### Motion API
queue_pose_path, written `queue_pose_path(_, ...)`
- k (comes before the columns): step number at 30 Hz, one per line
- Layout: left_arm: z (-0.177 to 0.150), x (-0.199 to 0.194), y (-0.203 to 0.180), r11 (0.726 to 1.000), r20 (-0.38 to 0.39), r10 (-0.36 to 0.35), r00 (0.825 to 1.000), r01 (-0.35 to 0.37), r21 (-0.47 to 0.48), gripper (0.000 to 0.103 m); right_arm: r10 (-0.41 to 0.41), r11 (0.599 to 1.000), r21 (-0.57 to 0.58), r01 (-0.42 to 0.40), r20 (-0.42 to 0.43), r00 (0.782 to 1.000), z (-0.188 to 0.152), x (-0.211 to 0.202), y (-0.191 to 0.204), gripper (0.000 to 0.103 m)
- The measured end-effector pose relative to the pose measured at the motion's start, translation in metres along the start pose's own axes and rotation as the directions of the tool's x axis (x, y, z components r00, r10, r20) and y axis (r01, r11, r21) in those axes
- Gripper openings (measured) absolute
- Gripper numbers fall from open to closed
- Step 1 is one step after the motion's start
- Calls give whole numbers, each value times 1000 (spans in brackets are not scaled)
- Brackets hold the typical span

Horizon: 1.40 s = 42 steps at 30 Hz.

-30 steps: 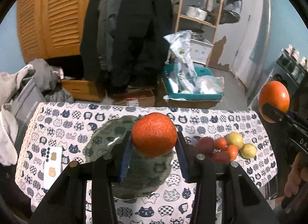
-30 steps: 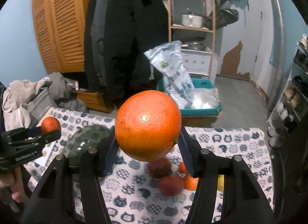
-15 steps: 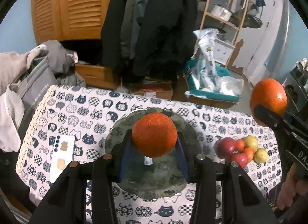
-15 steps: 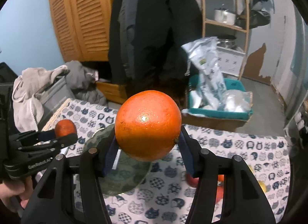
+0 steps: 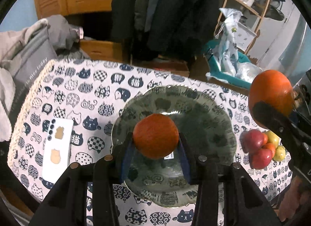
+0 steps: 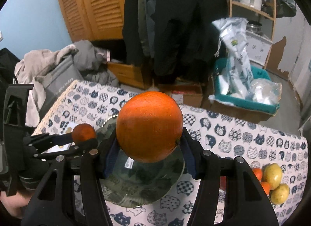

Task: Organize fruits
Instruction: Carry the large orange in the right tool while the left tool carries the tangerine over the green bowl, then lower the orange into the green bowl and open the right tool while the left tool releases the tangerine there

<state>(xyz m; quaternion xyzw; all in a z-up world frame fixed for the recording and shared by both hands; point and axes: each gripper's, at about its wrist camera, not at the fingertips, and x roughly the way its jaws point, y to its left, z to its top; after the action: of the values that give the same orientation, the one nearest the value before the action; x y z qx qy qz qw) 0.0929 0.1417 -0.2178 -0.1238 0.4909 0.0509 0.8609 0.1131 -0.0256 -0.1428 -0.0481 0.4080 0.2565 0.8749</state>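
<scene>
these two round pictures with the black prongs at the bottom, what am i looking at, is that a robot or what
No robot: a person holds a hand-held gripper in each hand, and each carries a wide-angle camera looking along its two fingers. That is why black prongs fill the bottom of both views.

The left hand-held gripper is shut on a small orange; the right hand-held gripper is shut on a bigger orange. Both hang above a greenish glass plate on a cat-print tablecloth. Beside the plate lies a pile of fruit, red, orange and yellow. A white card lies on the other side.

left gripper [image 5: 156,144], right gripper [image 6: 149,145], both clamped, tilted down
</scene>
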Motion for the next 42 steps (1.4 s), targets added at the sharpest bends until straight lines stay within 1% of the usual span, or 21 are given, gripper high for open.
queue_pose_path(9, -10, 38, 9, 1000, -101, 17, 995, -19, -14, 44, 29, 1000, 8, -28, -95, 995, -14, 45, -2, 58)
queue_pose_path(15, -16, 60, 14, 999, -160, 23, 987, -26, -19, 44, 29, 999, 32, -24, -153, 988, -23, 69, -7, 58)
queue_pose_path(20, -21, 74, 12, 1000, -201, 22, 979, -25, -13, 45, 37, 999, 27, -32, -183, 982, -30, 81, -6, 58)
queue_pose_path(22, -22, 77, 13, 1000, -211, 17, 977, -20, -16, 44, 40, 999, 26, -36, -199, 979, -32, 85, -4, 58)
queue_pose_path(26, -24, 81, 14, 999, -225, 29, 974, -34, -17, 45, 42, 999, 24, -37, -223, 974, -37, 92, -5, 58)
queue_pose_path(27, -25, 82, 14, 999, -229, 32, 973, -37, -17, 46, 43, 999, 27, -38, -226, 973, -37, 93, -5, 58)
queue_pose_path(28, -25, 83, 15, 999, -234, 35, 972, -40, -17, 49, 45, 999, 31, -39, -232, 972, -38, 94, -6, 58)
queue_pose_path(29, -25, 84, 16, 999, -235, 39, 971, -44, -19, 56, 45, 999, 33, -38, -236, 971, -38, 95, -7, 58)
queue_pose_path(31, -24, 83, 19, 998, -234, 43, 971, -51, -29, 63, 46, 998, 41, -37, -245, 968, -39, 97, -9, 58)
queue_pose_path(32, -23, 82, 21, 998, -232, 36, 972, -45, -35, 65, 49, 998, 48, -38, -250, 967, -40, 98, -11, 58)
queue_pose_path(36, -22, 74, 26, 998, -225, 30, 974, -41, -48, 67, 58, 997, 67, -41, -271, 961, -42, 105, -15, 58)
queue_pose_path(41, -23, 58, 37, 997, -208, 21, 978, -36, -66, 69, 65, 997, 50, -53, -305, 950, -45, 113, -10, 58)
queue_pose_path(42, -24, 54, 39, 997, -207, 32, 978, -47, -67, 70, 64, 998, 42, -53, -313, 948, -46, 115, -8, 58)
